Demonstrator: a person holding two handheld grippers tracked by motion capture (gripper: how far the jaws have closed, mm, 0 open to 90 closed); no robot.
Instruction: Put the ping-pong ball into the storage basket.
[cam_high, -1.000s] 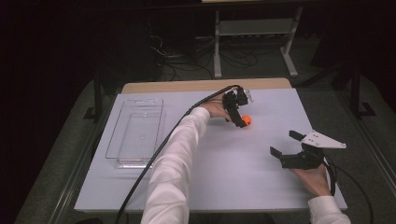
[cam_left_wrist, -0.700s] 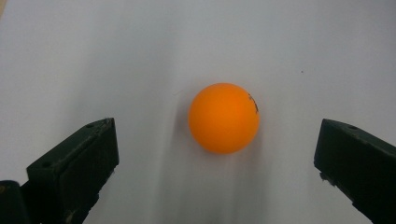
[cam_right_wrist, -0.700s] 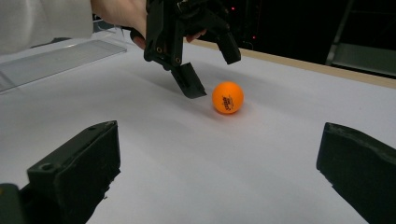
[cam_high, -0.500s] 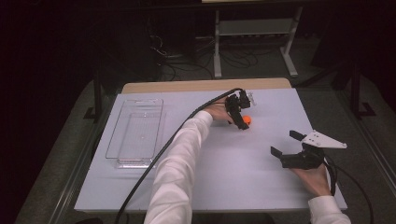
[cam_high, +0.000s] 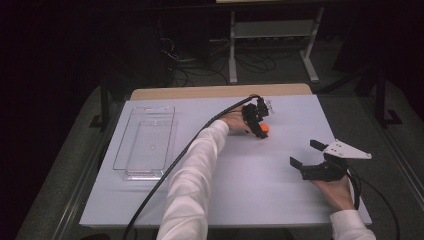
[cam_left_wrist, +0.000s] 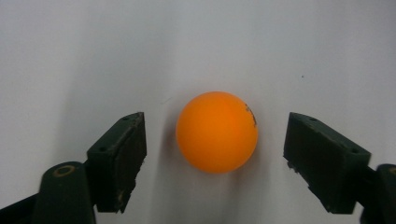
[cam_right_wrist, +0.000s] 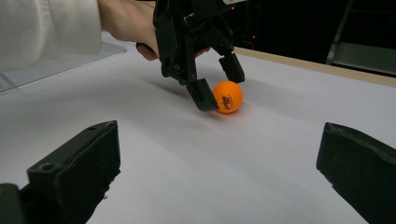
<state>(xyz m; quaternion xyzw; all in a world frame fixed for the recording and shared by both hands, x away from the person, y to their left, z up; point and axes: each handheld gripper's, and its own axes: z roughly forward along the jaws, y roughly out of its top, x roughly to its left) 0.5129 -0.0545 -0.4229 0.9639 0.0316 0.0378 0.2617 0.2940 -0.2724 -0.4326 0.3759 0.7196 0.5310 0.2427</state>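
1 orange ping-pong ball (cam_left_wrist: 217, 132) is straddled, untouched, by the left gripper (cam_left_wrist: 215, 156), whose jaws have just been closing. The right gripper (cam_high: 306, 154) is held agape, empty. 1 clear tray (cam_high: 145, 142) is noted.

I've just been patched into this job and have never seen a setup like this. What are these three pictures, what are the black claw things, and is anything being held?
There is no robot arm: a person holds a hand-held gripper in each hand. The high view looks down on the white table. The other two pictures come from cameras riding on the grippers, each looking along its own two black jaws.

The left gripper is reaching over an orange ball. Its jaws have just been closing, with the ball between them, but gaps show on both sides, so nothing is gripped yet. The right gripper rests near the table's right edge with its jaws wide open and nothing between them. A clear plastic tray lies at the left.
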